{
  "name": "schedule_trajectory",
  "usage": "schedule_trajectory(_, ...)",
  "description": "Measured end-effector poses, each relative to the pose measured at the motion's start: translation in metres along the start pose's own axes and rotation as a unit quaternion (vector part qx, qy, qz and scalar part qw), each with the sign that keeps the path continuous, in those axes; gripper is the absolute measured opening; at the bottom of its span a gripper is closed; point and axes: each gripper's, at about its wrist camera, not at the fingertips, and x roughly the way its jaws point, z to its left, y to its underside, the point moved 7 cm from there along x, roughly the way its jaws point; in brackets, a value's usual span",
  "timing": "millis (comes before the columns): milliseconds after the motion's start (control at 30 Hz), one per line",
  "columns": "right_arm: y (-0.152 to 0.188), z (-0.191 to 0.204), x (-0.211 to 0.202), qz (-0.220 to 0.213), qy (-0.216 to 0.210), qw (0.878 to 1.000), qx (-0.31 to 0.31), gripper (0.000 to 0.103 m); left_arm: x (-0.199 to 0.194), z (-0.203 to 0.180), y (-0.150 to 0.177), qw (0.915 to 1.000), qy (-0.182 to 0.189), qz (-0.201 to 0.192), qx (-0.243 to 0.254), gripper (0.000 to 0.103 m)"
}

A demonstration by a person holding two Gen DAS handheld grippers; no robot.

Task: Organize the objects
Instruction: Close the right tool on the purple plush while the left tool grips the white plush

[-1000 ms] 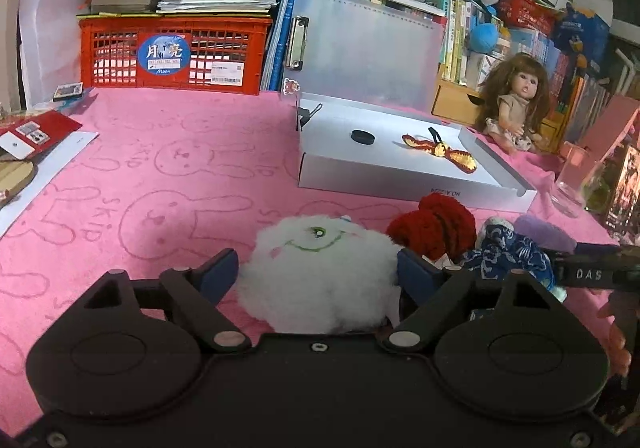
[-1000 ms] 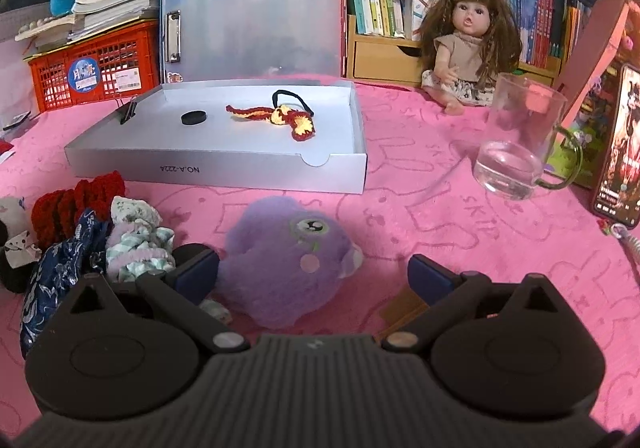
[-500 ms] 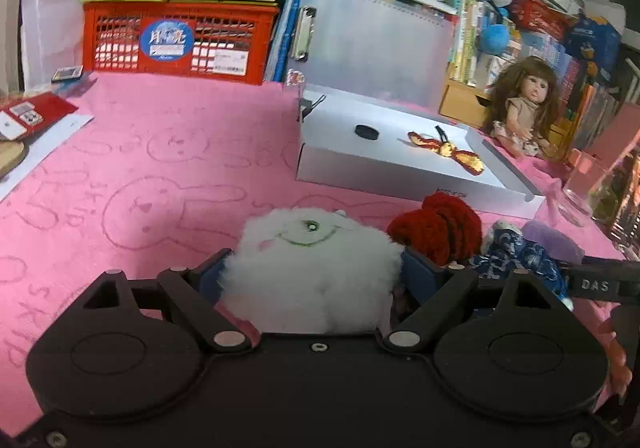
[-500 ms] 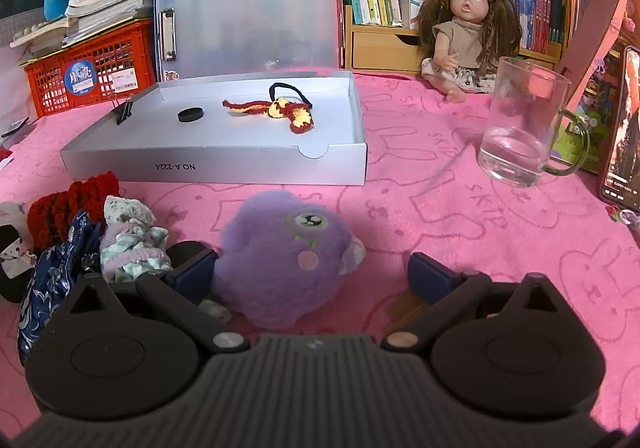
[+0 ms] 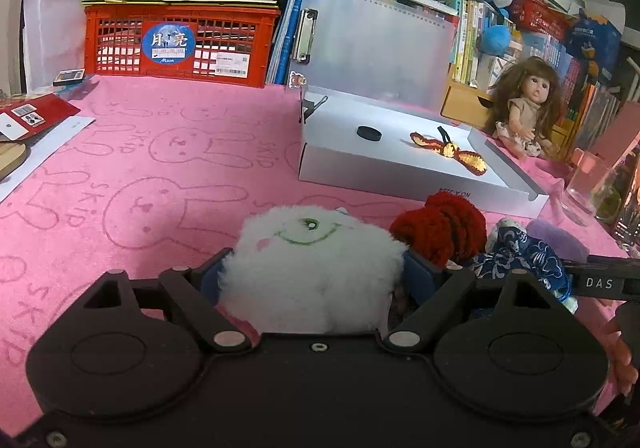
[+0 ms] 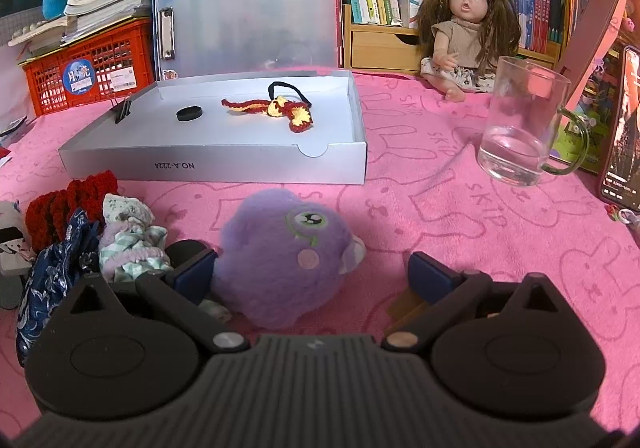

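My left claw is closing its jaws on a round, fluffy white plush with a green stitched eye, a green smile and a pink cheek, sitting on the pink tabletop. My right claw is spread wide around a fuzzy purple plush, green-ringed eye and pink cheek, just before the white box.
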Motion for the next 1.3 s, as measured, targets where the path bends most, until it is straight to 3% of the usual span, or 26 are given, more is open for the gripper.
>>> schedule_trajectory(267,0.001,0.002,-0.004,-0.014,-0.008,1.0,-0.007,0.09,-0.008,-0.002,-0.005,0.9998,-0.001,-0.014,0.012,0.082)
schedule_trajectory(500,0.0,0.01,-0.01,-0.033,-0.027,0.999,-0.022,0.065,-0.011,-0.003,-0.013,0.9998,-0.001,-0.017,0.013,0.082)
schedule_trajectory(667,-0.005,0.006,-0.012,-0.033,-0.029,0.999,0.005,0.062,-0.013,-0.007,-0.026,0.9995,0.002,-0.022,0.02,0.082)
schedule_trajectory(1300,-0.065,0.0,-0.014,-0.066,-0.032,0.997,0.013,0.062,0.016,-0.037,-0.084,0.9988,0.036,-0.021,0.024,0.082)
